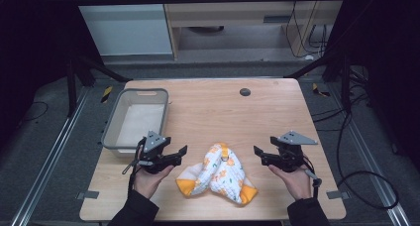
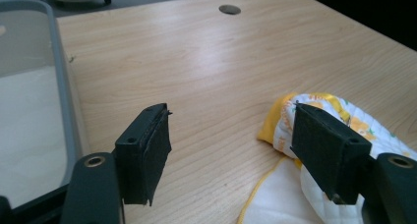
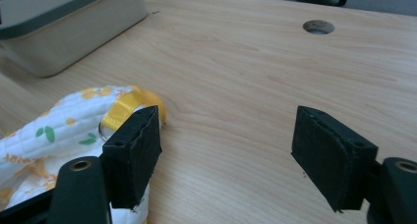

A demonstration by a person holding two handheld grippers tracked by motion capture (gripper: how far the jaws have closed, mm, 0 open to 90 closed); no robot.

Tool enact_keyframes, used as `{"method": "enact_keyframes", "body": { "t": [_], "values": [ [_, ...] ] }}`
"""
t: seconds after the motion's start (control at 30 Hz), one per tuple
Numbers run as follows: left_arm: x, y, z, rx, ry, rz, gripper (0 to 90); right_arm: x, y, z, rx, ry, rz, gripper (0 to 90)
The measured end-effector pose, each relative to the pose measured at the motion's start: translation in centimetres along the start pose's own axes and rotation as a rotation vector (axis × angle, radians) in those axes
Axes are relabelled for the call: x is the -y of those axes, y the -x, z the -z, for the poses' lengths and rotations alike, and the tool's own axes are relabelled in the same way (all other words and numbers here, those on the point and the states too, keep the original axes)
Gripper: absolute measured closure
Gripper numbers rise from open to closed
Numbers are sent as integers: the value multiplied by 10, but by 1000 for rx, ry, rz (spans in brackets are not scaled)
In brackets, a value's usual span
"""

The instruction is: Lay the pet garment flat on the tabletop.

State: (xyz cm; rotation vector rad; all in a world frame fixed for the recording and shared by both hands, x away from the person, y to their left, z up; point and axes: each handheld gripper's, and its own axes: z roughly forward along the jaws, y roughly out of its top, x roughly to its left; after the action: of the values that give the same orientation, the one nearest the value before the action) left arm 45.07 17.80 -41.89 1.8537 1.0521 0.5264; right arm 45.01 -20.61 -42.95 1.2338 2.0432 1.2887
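The wooden counter [image 1: 213, 112] carries a grey bin [image 1: 113, 132] at its left side, a crumpled cloth [image 1: 218, 174] near the front middle, and a small dark round hole [image 1: 244, 92] toward the far edge. The bin has a pale inside and sits with its long side running away from the person. The cloth is white and quilted, printed with orange and green, with yellow trim at its corners and a yellow loop on top; it lies bunched in a heap between the two hands, apart from the bin.

The left tongs [image 1: 184, 155], held in the left hand [image 1: 148, 179], sit just left of the cloth, between it and the bin, with the jaws spread and nothing between them. In the left gripper view the cloth [image 2: 344, 135] lies partly behind the right-hand jaw, and the bin [image 2: 34, 116] runs along the left edge.

The right tongs [image 1: 257, 155], held in the right hand [image 1: 297, 181], sit just right of the cloth, jaws likewise spread and holding nothing. In the right gripper view the cloth [image 3: 64, 130] shows behind the left-hand jaw and bare wood lies between the jaws
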Motion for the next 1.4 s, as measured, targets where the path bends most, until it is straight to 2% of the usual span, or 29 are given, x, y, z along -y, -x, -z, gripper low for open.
{"method": "enact_keyframes", "body": {
  "t": [0.4, 0.77, 0.9, 1.13, 1.4],
  "values": [
    [6, 17, -22, 47, -61, -34, 303, 6, -20, -21, -60, -59, 38, 334],
    [8, 32, -38, 98, -109, -56, 321, 12, -29, -33, -105, -101, 56, 397],
    [7, 36, -44, 121, -119, -50, 327, 16, -32, -38, -120, -122, 63, 418],
    [10, 45, -59, 127, -154, -69, 335, 21, -34, -45, -139, -149, 64, 449],
    [18, 48, -67, 156, -188, -65, 411, 27, -38, -54, -163, -190, 81, 506]
  ]
}}
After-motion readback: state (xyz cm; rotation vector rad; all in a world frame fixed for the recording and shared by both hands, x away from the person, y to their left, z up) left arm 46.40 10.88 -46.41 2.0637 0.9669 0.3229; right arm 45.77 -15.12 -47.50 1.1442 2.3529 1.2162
